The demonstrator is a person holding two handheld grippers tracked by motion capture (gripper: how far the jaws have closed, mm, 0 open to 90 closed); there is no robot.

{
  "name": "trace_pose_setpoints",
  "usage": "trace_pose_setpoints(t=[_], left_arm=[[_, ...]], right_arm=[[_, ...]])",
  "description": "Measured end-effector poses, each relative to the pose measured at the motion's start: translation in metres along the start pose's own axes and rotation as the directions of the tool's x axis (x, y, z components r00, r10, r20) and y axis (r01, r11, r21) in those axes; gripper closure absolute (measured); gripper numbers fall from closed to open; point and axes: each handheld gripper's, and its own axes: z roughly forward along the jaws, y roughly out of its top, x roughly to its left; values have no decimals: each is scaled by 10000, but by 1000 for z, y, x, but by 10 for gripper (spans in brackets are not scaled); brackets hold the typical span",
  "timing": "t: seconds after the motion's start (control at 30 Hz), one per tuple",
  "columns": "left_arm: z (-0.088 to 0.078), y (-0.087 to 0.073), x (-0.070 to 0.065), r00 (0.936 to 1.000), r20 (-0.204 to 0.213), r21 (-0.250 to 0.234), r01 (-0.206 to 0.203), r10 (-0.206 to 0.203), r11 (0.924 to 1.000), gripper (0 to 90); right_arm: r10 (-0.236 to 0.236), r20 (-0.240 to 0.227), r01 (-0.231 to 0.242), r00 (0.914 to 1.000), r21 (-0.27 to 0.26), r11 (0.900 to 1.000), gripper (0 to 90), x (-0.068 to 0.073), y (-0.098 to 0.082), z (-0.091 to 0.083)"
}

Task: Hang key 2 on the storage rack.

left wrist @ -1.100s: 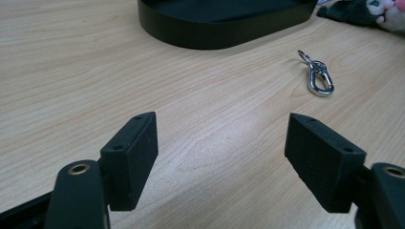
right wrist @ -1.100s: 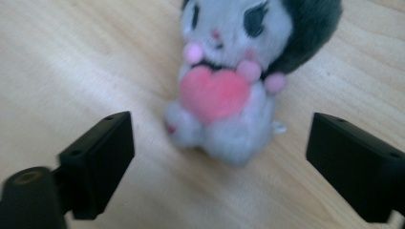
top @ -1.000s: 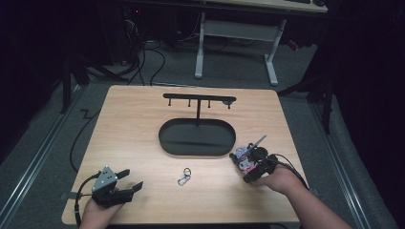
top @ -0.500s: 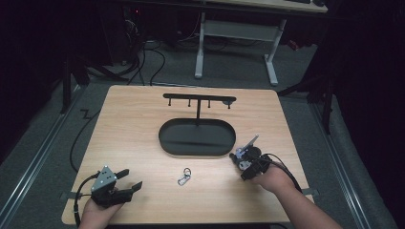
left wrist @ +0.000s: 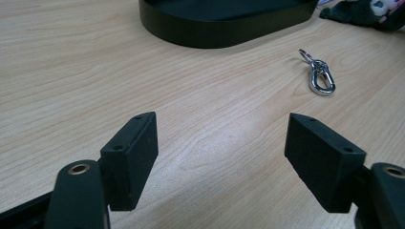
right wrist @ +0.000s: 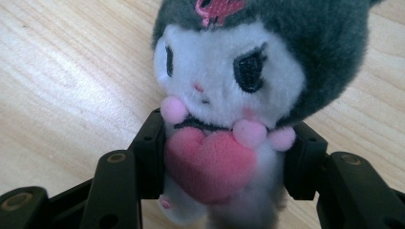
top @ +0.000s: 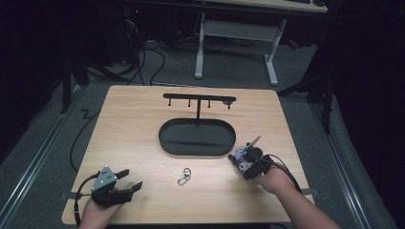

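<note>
The plush toy point(right wrist: 224, 95) is seated between the right gripper point(right wrist: 224, 157)'s two fingers point(right wrist: 150, 152), which have just been closing on its body from either side, head away from the hand and long axis in line with them. It lies on the counter point(top: 133, 129) beside the single black oval stand point(top: 197, 137). One keyring clip point(top: 184, 176) lies between the hands, ahead of the left gripper point(left wrist: 222, 152), whose fingers are spread wide on nothing

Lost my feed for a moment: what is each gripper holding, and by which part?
The right gripper, jaws just closing, clamps the plush toy by its body, beside the pink heart. The left gripper holds nothing.
</note>
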Motion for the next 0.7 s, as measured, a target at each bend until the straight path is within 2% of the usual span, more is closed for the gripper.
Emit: trace_pose_setpoints(t=[0.03,0.07,0.33,0.47,0.5,0.6,0.7], left_arm=[[0,0,0,10000,4,-5,-1,1,10000,276],[0,0,0,10000,7,-8,1,-1,10000,276],[0,0,0,10000,73,-10,17,-17,10000,276],[1,0,0,10000,79,0,15,-15,10000,276],[1,0,0,10000,87,-3,12,-12,10000,276],[1,0,0,9999,101,-6,9,-9,10000,276],[1,0,0,9999,131,25,2,-2,10000,276]], right_arm=[[140,-57,-139,9999,39,9999,461,1,-1,-1],[-15,-45,15,10000,-30,10000,466,-1,-1,-2],[65,-431,-75,9991,-233,9997,468,-3,-5,-17],[256,-750,-286,9969,-392,9988,467,-5,-6,-26],[427,-1005,-479,9940,-500,9976,467,-7,-6,-31],[613,-1374,-708,9886,-656,9953,467,-9,-7,-40],[642,-1458,-743,9872,-648,9951,467,-9,-7,-45]])
